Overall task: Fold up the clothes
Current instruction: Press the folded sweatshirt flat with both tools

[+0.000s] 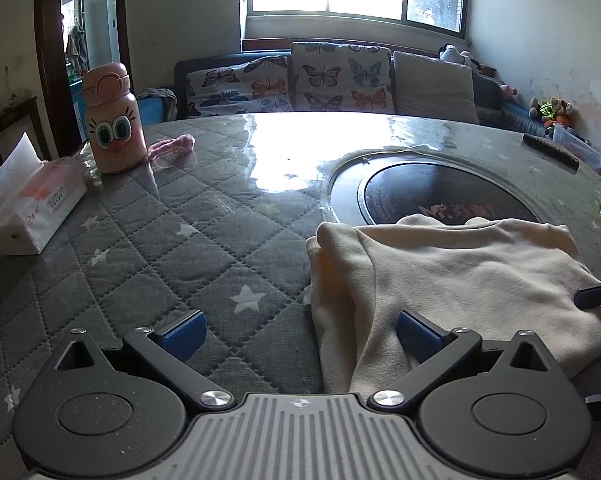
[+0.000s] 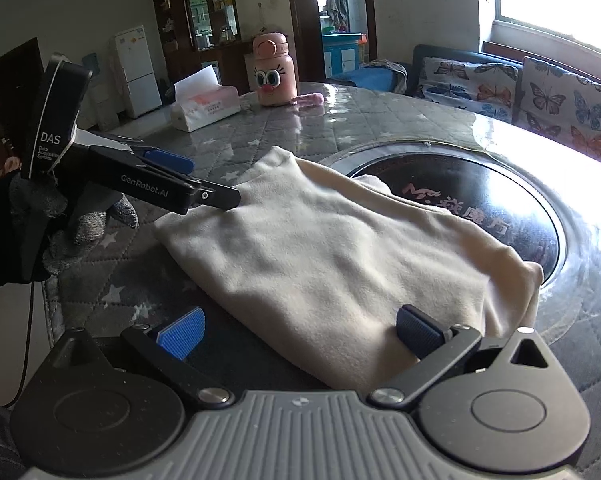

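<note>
Both grippers gaped wide: left gripper at garment's left edge, right gripper straddled near hem; cloth stretched ahead-right.

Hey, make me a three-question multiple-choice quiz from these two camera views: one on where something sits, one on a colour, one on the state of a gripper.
1. Where is the pink cartoon-face bottle?
A. on the cream garment
B. beside the tissue pack
C. on the sofa

2. What colour are the finger pads of the left hand-held gripper?
A. blue
B. red
C. green

3. How is the right hand-held gripper?
A. shut on the bottle
B. shut on the tissue pack
C. open, holding nothing

Answers: 1 B, it stands on the quilted grey table cover next to the white-and-pink tissue pack. 2 A, both pads show blue. 3 C, its fingers are spread at the folded cream fleece garment.
</note>
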`<state>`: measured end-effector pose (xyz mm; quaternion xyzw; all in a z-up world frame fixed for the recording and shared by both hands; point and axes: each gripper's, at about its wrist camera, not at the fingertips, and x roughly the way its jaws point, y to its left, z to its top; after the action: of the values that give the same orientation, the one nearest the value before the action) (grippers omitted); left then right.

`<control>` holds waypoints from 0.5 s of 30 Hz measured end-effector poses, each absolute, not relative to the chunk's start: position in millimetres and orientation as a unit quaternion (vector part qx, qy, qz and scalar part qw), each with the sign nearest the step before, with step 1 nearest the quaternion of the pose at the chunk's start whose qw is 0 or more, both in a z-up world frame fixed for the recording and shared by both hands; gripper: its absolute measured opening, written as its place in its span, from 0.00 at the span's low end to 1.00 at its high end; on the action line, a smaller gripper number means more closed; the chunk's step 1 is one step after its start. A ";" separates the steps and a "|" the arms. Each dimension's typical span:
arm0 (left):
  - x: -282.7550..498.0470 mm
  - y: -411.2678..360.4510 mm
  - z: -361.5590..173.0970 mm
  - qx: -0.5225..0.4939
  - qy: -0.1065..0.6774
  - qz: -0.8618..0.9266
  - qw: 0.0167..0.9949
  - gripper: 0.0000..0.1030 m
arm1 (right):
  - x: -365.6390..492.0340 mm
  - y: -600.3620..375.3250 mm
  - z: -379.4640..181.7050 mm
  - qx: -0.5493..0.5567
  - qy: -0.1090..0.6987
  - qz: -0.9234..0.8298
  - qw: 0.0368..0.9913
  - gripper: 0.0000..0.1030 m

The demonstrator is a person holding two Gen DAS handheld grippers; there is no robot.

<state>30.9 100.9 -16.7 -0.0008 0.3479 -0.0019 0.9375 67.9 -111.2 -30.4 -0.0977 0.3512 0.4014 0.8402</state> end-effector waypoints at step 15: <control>59.7 94.5 -16.2 0.026 0.351 0.001 0.936 1.00 | 95.4 -110.5 -24.7 -0.079 0.358 0.396 0.842 1.00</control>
<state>59.7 94.5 -16.2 0.0259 0.3511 0.0008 0.9360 95.4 -110.5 -24.7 -0.0792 0.3577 0.3961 0.8420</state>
